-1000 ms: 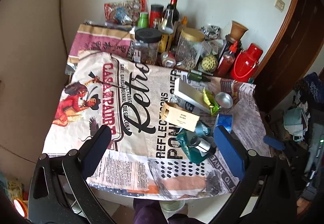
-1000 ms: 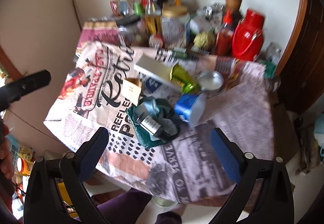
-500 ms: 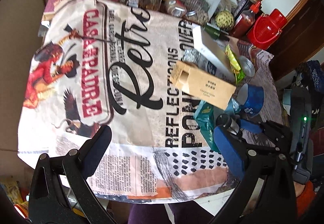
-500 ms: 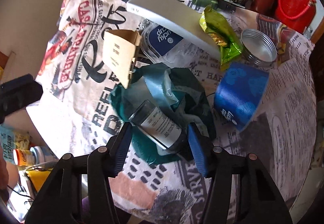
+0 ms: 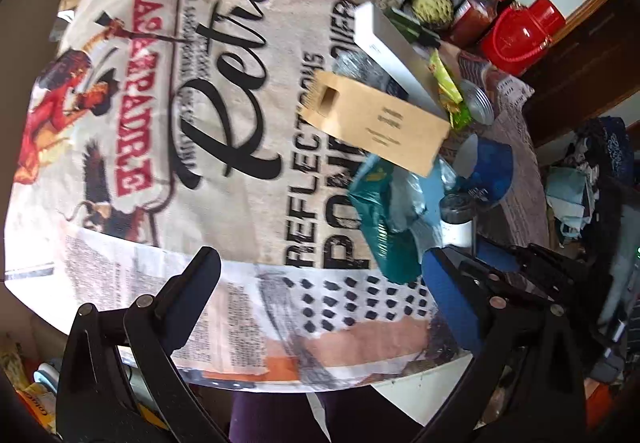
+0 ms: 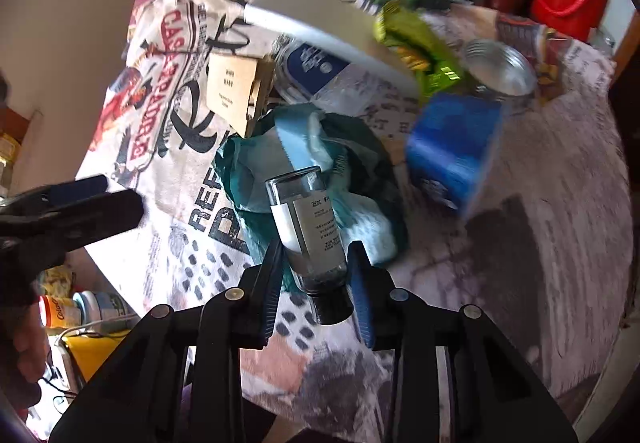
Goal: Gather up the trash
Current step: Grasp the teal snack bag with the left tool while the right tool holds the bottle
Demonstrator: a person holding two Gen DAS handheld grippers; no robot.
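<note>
Clear cylindrical bottle point(image 6: 310, 227), black-capped, atop crumpled teal bag point(image 6: 256, 179); flat cardboard box point(image 6: 236, 91) behind. Right gripper point(image 6: 316, 275) closing around bottle; left gripper point(image 5: 320, 283) spread, empty.

left tool point(image 5: 320, 283): jaws wide, empty | above printed tablecloth point(image 5: 240, 203) | brown box point(image 5: 376, 123) beyond

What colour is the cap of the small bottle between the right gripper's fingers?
Black. The cap of the small bottle shows best in the right wrist view.
</note>
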